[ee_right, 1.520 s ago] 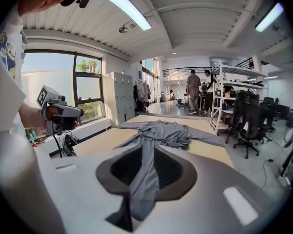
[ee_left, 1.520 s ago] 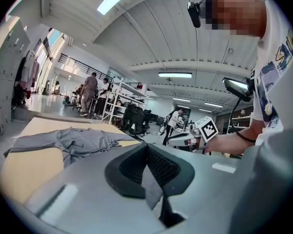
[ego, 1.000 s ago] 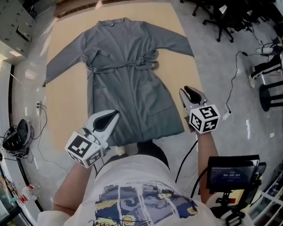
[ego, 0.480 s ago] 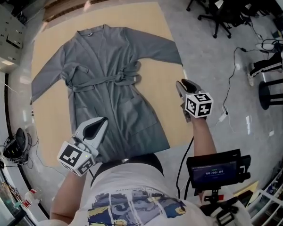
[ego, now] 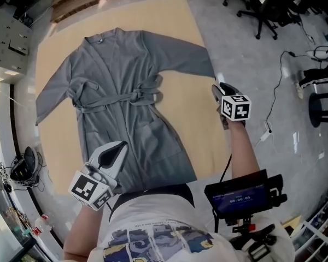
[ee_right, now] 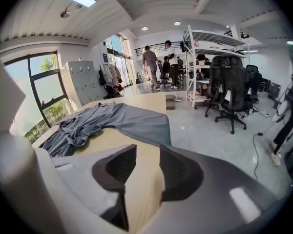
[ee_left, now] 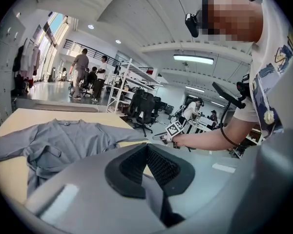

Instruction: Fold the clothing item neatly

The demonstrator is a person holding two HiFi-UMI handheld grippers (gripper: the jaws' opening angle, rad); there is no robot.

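Note:
A grey robe [ego: 126, 102] lies spread flat on a tan mat [ego: 188, 124] on the floor, sleeves out, belt tied at the waist. It also shows in the left gripper view as the robe [ee_left: 53, 140] and in the right gripper view as the robe [ee_right: 105, 118]. My left gripper [ego: 118, 148] hovers over the hem's near left corner, shut and empty. My right gripper [ego: 217, 88] sits at the mat's right edge, just below the right sleeve's cuff [ego: 208, 69]. Its jaws have just been opening and hold nothing.
Office chairs [ego: 268, 10] stand at the far right. Cables [ego: 273, 97] run across the grey floor by the right arm. A screen device [ego: 238, 192] hangs at the person's waist. Lockers [ego: 5, 21] line the far left. People [ee_right: 149, 62] stand in the distance.
My right gripper has moved out toward the right sleeve's cuff. My left gripper has shifted left along the hem. The robe lies as before.

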